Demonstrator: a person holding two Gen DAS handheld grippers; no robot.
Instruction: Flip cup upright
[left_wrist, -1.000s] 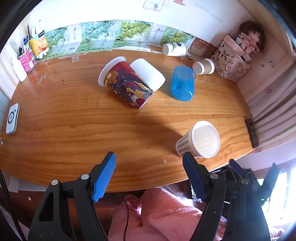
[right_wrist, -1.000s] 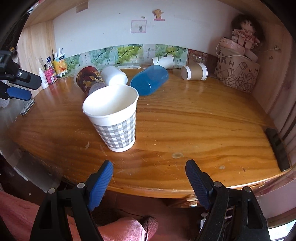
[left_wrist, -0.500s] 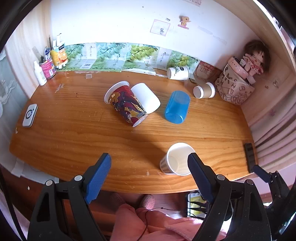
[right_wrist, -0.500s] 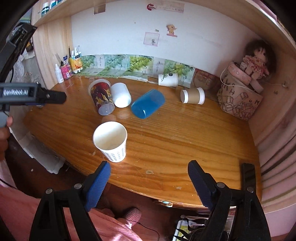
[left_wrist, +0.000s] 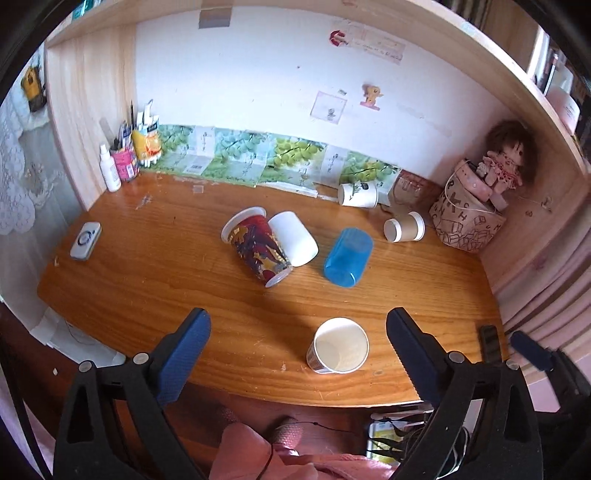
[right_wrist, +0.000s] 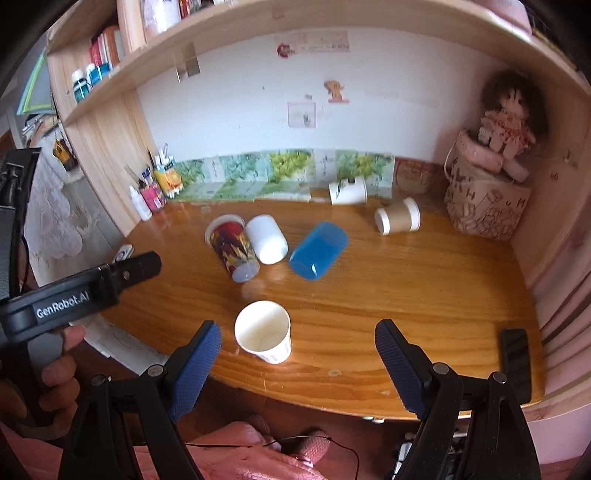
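Between both spread, empty tongs, left gripper (left_wrist: 297, 350) and right gripper (right_wrist: 297, 352), white checked paper cup (left_wrist: 338, 346) is standing upright near wooden desk's (left_wrist: 155, 266) front edge; tipped blue plastic cup (left_wrist: 348, 256) is lying beyond.

A home, likely a child's study nook. A doll (right_wrist: 508, 122) sits on a decorated basket (right_wrist: 484, 206). Stickers (left_wrist: 371, 96) dot the wall, and books (right_wrist: 105, 46) fill the shelf above the wooden surface (left_wrist: 184, 258).

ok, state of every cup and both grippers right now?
checked cup: upright, mouth up
red patterned cup: on its side
white cup: on its side
blue cup: on its side
brown cup: on its side
leaf-print cup: on its side
left gripper: open, empty
right gripper: open, empty
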